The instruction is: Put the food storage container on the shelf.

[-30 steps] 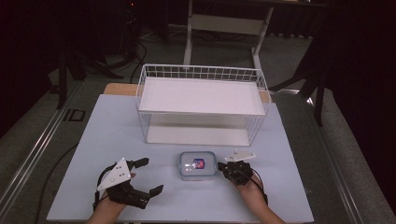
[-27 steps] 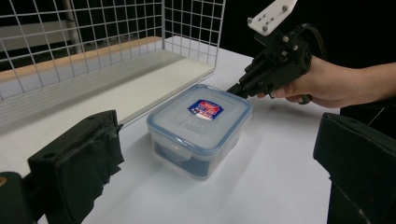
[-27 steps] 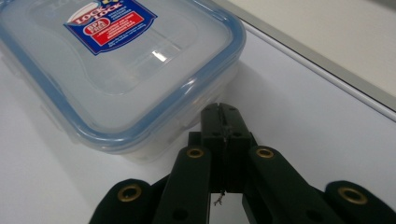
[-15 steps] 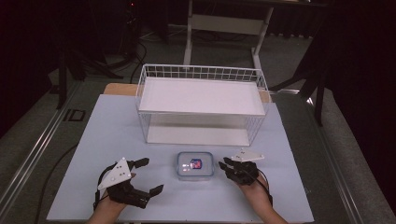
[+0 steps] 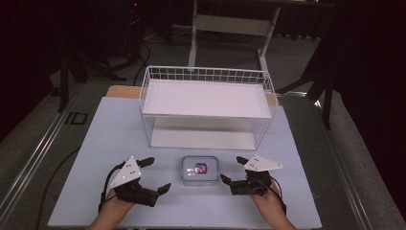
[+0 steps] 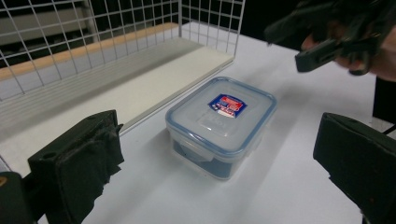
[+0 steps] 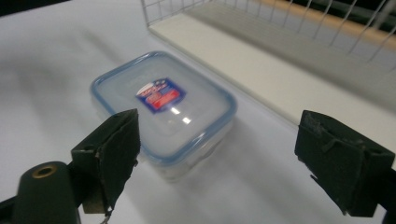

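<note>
A small clear plastic container [image 5: 200, 170] with a blue-rimmed lid and a red-and-blue label sits on the white table between my two grippers. My left gripper [image 5: 160, 173] rests to its left, open and holding nothing. My right gripper [image 5: 230, 168] rests close to its right side, also open and not touching it. In the left gripper view the container [image 6: 222, 126] lies a short way ahead between the wide-apart pads [image 6: 77, 158], with the right gripper [image 6: 336, 32] beyond it. The right gripper view has the container [image 7: 163, 107] just ahead of the open pads [image 7: 109, 149].
A white wire basket shelf [image 5: 206, 98] stands just behind the container, with a flat white board on top and a lower board [image 6: 154, 74] at table level. The table's front edge runs just behind my hands. Dark floor and stands surround the table.
My right gripper has drawn back slightly to the right of the container, and its jaws stand wider. The left gripper has hardly moved.
</note>
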The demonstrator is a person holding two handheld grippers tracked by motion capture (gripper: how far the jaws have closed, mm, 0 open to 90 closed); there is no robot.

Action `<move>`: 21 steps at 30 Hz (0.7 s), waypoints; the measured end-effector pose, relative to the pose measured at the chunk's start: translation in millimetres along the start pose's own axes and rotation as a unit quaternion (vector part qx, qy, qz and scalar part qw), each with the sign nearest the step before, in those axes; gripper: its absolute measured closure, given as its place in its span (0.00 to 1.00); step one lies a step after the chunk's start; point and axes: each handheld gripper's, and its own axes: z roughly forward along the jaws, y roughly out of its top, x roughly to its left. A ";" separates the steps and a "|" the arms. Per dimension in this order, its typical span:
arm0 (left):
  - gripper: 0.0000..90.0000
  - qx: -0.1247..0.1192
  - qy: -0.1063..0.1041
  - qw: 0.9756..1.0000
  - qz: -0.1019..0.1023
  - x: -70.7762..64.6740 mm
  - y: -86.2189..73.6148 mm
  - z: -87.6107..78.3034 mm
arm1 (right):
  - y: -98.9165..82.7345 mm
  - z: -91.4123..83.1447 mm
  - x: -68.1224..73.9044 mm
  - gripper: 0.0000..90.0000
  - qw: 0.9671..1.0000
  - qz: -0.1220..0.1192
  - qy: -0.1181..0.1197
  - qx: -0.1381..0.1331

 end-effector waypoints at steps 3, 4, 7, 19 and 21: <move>0.02 0.019 -0.013 1.000 -0.021 3.3 6.7 6.2 | 5.4 -2.4 -0.8 0.24 1.000 0.013 0.023 0.000; 0.02 0.028 -0.016 0.999 -0.023 4.0 8.7 8.9 | 6.3 -3.4 -2.0 0.24 0.999 0.026 0.029 0.002; 0.07 0.069 -0.030 0.996 -0.046 8.0 15.1 17.0 | 9.9 -2.8 -2.7 0.19 0.999 0.019 0.013 0.024; 0.02 0.096 -0.019 0.989 -0.111 20.2 19.9 53.0 | 10.2 13.7 -22.8 0.13 0.989 0.121 0.066 0.045; 0.02 0.106 -0.027 0.986 -0.128 22.6 17.6 57.9 | 8.5 18.0 -26.3 0.13 0.985 0.147 0.070 0.056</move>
